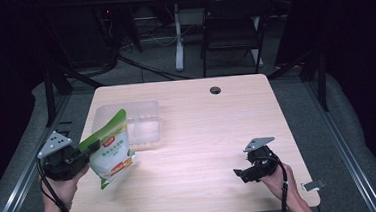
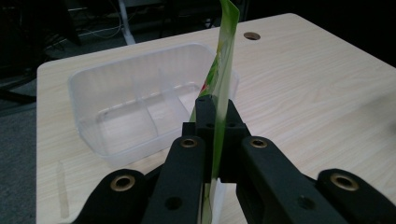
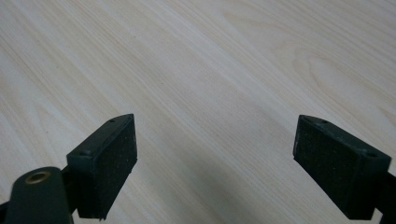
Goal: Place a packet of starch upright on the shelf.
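Dark room, black frame rails and a folding chair (image 1: pixel 232 25) lie beyond the pale wooden table (image 1: pixel 202 130), which is the landmark for everything below. Toward the table's far left stands a clear plastic container (image 1: pixel 136 122), open at the top, with a low divider splitting it into compartments, as the left gripper view shows (image 2: pixel 140 109).

Just at the near side of that container, lifted off the table, hangs a green and white pouch (image 1: pixel 111 151). It is tilted, its sealed top edge pointing up and back toward the container. The left gripper (image 1: pixel 86 149) is clamped on one edge of it; in the left gripper view the jaws are pressed flat against both faces of the pouch (image 2: pixel 224 70), which stands edge-on between them.

By my judgement the step in hand is carrying the pouch to the container. The next move calls for bringing it forward over the rim, lowering it into a compartment, then easing the jaws apart.

The left hand (image 1: pixel 64 187) reaches in from the table's near left corner, gripper aimed forward and to the right. The right gripper (image 1: pixel 243 175) sits low near the table's near right, pointing left, its jaws spread wide over bare wood (image 3: pixel 215 158) and holding nothing.
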Available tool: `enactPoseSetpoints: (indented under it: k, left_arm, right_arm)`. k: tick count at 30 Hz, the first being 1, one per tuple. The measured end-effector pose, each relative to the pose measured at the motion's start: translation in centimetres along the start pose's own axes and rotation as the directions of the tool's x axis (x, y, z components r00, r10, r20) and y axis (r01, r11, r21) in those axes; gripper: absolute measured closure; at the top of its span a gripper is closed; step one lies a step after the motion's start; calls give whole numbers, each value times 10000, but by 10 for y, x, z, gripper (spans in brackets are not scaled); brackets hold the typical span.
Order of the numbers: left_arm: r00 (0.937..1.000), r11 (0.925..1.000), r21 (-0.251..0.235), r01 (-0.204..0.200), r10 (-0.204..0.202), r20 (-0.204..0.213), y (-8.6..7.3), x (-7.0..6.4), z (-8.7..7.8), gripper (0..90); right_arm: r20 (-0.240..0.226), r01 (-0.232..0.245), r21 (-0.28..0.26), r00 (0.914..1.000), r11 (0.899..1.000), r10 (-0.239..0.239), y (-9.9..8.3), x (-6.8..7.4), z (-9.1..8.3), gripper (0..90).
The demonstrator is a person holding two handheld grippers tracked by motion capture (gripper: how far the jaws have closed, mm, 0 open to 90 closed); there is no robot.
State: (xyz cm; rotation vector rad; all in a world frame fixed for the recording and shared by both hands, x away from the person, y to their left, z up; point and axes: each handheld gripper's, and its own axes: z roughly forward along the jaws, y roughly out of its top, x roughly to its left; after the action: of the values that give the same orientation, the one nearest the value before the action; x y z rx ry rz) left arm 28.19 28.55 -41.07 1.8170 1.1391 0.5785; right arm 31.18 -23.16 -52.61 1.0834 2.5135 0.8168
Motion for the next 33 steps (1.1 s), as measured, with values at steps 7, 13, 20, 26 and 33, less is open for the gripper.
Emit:
enactPoseSetpoints:
  k: [7, 13, 20, 26, 33]
  left_arm:
    - [9997, 10000, -4, -19, 19, -229, 11, 8, -4, 900]
    - [9992, 9999, -162, -21, 14, -399, 25, 12, -6, 900]
    - [9985, 9990, -443, 85, -109, -540, 39, 19, -5, 900]
    - [9971, 9981, -615, 55, -102, -757, 50, 24, -4, 900]
    - [9927, 9971, -751, 102, -191, -1193, 59, 37, 4, 900]
  right_arm:
    - [-59, -105, 73, 9999, 9999, 105, -2, -3, 2, 127]
    - [-162, -143, -33, 9998, 9999, 142, -1, -1, 4, 127]
    - [-159, -243, -179, 9996, 9995, 240, -2, -4, 1, 129]
    - [-52, -200, -170, 9998, 9997, 199, -3, -5, -1, 131]
    - [-93, -233, -250, 9997, 9994, 231, -2, -5, -3, 130]
